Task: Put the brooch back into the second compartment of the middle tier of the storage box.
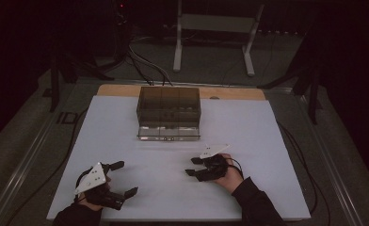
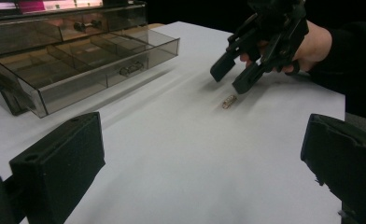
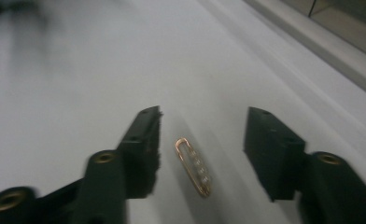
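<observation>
The middle of the bench [image 1: 248, 127] is left bare between the grippers and the organiser [image 1: 168, 112], which stands at the far edge with a drawer [image 2: 85, 65] pulled out toward the person. A small clip [image 3: 193, 165] lies flat between the parted jaws of the right gripper [image 3: 202, 140]. The left gripper [image 1: 122, 179] is held well apart, jaws wide.

A gold clip [image 3: 193, 166] lies on the white bench [image 1: 248, 127] (smoky translucent drawer box [image 1: 168, 110], black jaws).
</observation>
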{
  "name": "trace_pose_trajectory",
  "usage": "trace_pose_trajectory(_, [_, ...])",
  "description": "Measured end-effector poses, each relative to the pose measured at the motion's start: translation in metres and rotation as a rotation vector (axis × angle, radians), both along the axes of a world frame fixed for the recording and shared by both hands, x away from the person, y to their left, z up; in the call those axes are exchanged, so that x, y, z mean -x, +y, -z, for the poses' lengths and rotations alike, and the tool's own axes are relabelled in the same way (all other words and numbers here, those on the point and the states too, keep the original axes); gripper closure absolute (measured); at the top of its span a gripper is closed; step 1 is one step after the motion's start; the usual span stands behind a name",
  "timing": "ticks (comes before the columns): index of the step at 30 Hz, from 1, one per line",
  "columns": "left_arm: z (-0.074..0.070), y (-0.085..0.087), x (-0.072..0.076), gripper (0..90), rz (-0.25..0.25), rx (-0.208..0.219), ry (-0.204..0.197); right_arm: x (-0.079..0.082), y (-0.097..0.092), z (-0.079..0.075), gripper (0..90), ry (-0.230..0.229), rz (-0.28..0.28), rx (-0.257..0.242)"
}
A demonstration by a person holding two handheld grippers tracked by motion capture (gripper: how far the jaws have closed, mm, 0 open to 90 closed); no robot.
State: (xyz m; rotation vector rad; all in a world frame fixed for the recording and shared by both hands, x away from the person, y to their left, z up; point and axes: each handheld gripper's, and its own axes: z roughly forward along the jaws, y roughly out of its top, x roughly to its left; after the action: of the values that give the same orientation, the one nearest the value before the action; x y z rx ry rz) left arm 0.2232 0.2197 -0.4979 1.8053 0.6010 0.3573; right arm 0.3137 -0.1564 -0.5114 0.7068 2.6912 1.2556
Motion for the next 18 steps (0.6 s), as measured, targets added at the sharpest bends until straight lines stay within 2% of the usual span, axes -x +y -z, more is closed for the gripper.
trace_pose_trajectory(7, [0.0004,-0.0004,0.0003,0.3,0.001,-0.009,0.000,0.0005,0.0023,0.0039,58.0,0.026,-0.020,0.019])
trace_pose_trajectory(13, [0.0003,-0.0004,0.0002,0.3,0.002,-0.009,0.000,0.0014,0.0066,0.0076,68.3,-0.001,-0.030,0.083])
trace_pose_trajectory(18, [0.0001,-0.0005,0.0001,0.3,0.004,-0.009,-0.002,0.0007,0.0072,0.0087,78.8,0.005,-0.038,0.103])
